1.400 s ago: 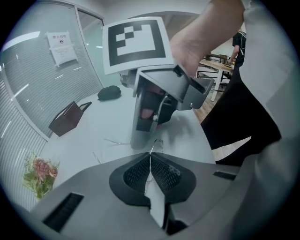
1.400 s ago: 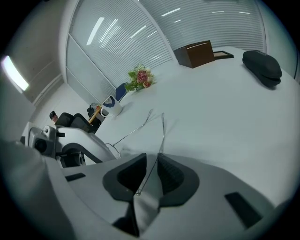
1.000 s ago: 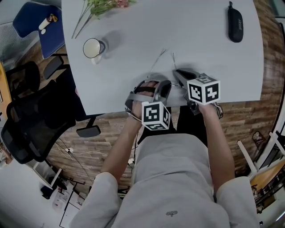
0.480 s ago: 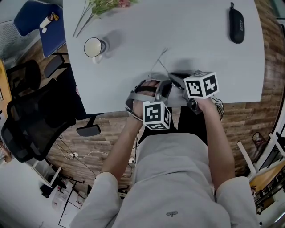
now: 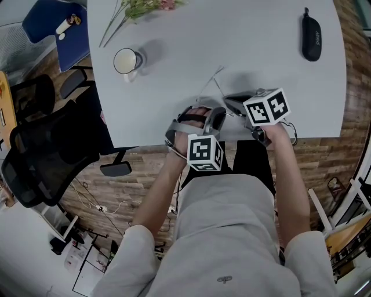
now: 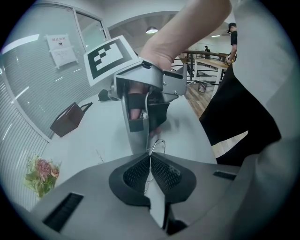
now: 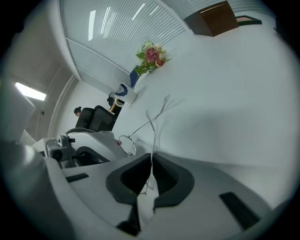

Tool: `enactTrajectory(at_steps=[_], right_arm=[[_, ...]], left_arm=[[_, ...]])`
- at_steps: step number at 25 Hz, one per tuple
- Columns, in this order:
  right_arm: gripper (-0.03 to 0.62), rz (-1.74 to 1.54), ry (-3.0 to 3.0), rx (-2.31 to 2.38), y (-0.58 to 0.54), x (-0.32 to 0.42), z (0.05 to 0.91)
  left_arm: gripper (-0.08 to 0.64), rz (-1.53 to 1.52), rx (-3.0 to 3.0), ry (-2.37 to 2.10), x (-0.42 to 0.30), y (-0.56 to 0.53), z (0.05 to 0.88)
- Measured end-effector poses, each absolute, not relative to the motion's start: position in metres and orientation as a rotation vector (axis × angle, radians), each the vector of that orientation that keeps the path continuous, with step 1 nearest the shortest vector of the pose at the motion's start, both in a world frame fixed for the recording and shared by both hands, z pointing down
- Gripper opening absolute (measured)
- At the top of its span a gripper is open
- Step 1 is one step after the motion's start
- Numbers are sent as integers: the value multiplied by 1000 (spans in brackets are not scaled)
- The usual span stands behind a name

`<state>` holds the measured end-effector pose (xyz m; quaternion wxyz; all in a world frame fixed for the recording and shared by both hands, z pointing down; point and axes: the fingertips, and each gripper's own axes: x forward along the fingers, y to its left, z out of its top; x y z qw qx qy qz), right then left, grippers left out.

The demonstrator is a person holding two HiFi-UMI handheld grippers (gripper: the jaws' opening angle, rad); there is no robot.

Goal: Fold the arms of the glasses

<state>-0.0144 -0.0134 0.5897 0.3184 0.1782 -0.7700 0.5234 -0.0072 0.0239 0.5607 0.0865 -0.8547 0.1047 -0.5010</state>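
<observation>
Thin wire-framed glasses [image 5: 212, 77] lie near the front edge of the white table [image 5: 261, 52]. My left gripper [image 5: 217, 113] is shut on the frame; in the left gripper view the wire rim [image 6: 157, 142] sticks out between its closed pads. My right gripper [image 5: 228, 98] grips one arm of the glasses [image 7: 153, 131], which runs up from between its pads. Its jaws have just been opening slightly, but the pads still pinch the wire. A lens rim [image 7: 127, 144] shows beside my left gripper [image 7: 77, 151] in the right gripper view.
A white cup [image 5: 126, 61] and a bunch of flowers [image 5: 139, 8] are at the table's back left. A black glasses case [image 5: 311, 37] lies at the back right. A brown box [image 7: 215, 16] stands farther off. A black office chair [image 5: 46, 156] is beside the table's left edge.
My right gripper has turned, and the glasses arm it holds has swung in toward the other arm. The left gripper has stayed where it was.
</observation>
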Motion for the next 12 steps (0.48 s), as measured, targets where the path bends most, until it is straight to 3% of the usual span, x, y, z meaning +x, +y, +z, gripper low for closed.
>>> enactTrajectory(at_steps=[9, 12], right_arm=[[78, 1308, -2062, 467, -9, -12, 587], [59, 1282, -2089, 518, -19, -6, 584]], left_arm=[[25, -1503, -2555, 323, -9, 23, 559], [25, -1494, -2554, 347, -10, 20, 554]])
